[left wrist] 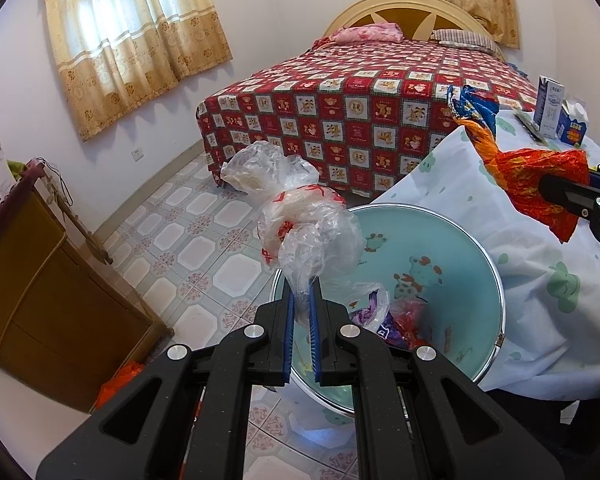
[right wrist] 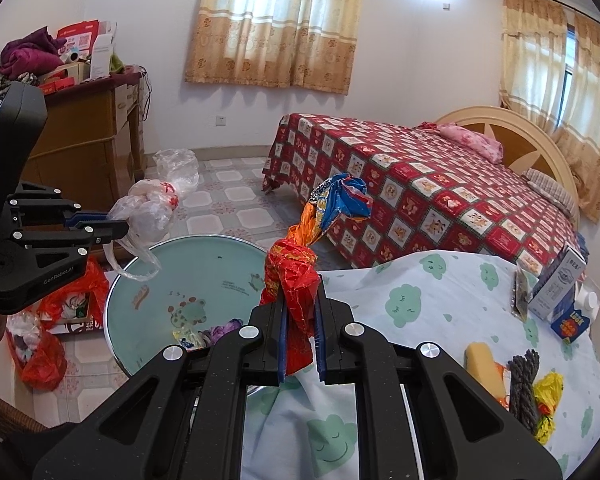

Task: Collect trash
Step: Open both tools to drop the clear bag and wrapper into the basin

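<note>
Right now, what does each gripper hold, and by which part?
Left gripper: crumpled clear plastic bag, by its lower end. Right gripper: twisted red-orange-blue foil wrapper, by its red end.

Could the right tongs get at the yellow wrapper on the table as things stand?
Probably not yet: the right tongs are shut on a red and blue snack bag. The yellow wrapper lies uncovered on the table beside a dark rope.

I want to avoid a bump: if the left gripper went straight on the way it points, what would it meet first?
Probably nothing close: beyond the clear plastic bag held by the left gripper lies open tiled floor, then the bed. Depth is unclear.
</note>
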`<state>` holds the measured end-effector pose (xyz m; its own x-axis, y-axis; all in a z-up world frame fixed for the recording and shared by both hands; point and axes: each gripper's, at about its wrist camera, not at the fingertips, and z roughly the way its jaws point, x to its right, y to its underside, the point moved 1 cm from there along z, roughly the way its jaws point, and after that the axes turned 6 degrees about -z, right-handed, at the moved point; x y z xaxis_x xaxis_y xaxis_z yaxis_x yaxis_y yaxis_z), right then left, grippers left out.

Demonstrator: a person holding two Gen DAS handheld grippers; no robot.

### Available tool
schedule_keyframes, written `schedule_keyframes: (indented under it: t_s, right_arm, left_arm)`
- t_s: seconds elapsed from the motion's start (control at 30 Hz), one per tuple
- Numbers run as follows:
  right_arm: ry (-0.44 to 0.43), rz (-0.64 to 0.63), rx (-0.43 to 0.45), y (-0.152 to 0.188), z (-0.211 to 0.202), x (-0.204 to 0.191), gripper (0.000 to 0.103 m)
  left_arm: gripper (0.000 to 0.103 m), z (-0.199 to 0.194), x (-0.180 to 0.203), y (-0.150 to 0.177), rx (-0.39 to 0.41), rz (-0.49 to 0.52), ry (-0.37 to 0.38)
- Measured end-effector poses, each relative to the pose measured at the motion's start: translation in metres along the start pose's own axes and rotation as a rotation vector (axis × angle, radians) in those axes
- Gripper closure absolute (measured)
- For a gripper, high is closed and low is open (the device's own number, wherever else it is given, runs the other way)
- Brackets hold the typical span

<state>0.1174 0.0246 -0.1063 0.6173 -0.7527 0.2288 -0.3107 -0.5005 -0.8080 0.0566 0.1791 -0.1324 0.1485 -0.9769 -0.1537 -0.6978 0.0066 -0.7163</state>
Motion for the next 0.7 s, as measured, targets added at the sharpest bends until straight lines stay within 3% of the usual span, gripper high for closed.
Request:
schedule_keyframes:
  t_s: [0.3, 0.37, 0.43, 0.67, 0.7]
  right_arm:
    - [-0.035, -0.030, -0.001, -0.001, 0.000, -0.012, 0.090]
    - [-0.048, -0.045, -0.001, -0.001, 0.002, -0.014, 0.081]
    - [-0.049, -0.056, -0.002, 0.000, 0.002, -0.018, 0.077]
    - [-0.037, -0.054, -0.013, 0.002, 0.004, -0.017, 0.069]
    - [-0.033, -0.050, -0.013, 0.003, 0.003, -0.016, 0.068]
  left_arm:
    - [0.093, 0.000, 0.006, 0.002, -0.008, 0.005, 0.013]
    - [0.086, -0.001, 0.008, 0.002, -0.008, 0.010, 0.018]
    - [0.067, -0.002, 0.008, 0.002, 0.000, 0.016, 0.019]
    - [0.054, -0.001, 0.011, 0.003, -0.004, 0.021, 0.027]
    - [0.048, -0.001, 0.012, 0.003, -0.006, 0.020, 0.026]
